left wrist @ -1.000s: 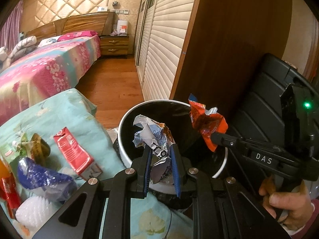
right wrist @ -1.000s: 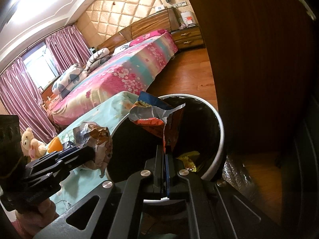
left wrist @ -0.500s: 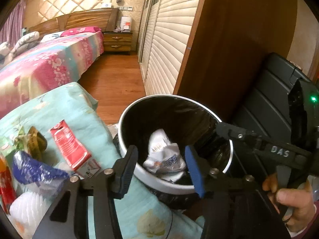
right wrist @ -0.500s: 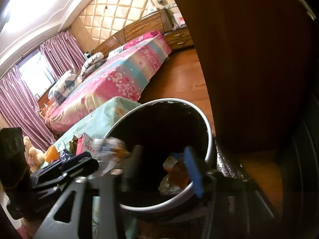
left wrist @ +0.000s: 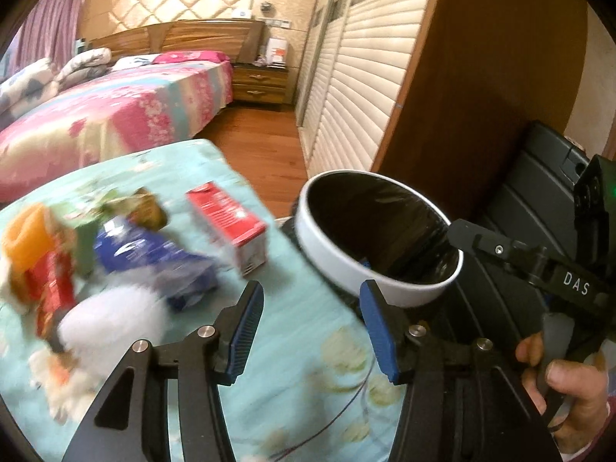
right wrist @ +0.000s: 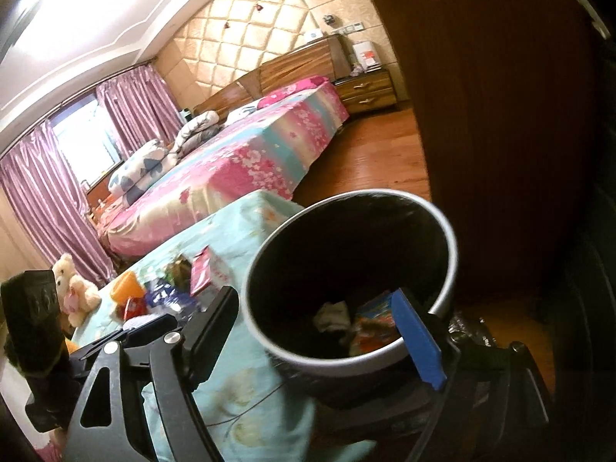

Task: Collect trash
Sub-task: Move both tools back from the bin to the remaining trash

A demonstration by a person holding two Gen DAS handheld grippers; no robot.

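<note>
We hold left hand-held gripper [left wrist: 312, 323] parted, empty, over desk [left wrist: 300, 346]. Right hand-held gripper [right wrist: 319, 331] opening wide above bin [right wrist: 450, 231], nothing between jaws. Wrappers [right wrist: 369, 323] inside bin; remaining trash [left wrist: 154, 258] on desk for next pick.

- Plainly a home bedroom — a made bed [right wrist: 246, 169] under a pink floral cover, folded quilts [right wrist: 161, 158] piled at its head.
- Backed by a wooden headboard [left wrist: 184, 34] and a quilted wall [right wrist: 277, 19].
- Flanked by a wooden nightstand [left wrist: 260, 84].
- Closed in by purple curtains [right wrist: 46, 192], a louvred wardrobe [left wrist: 369, 84] and wood flooring [right wrist: 377, 158].
</note>
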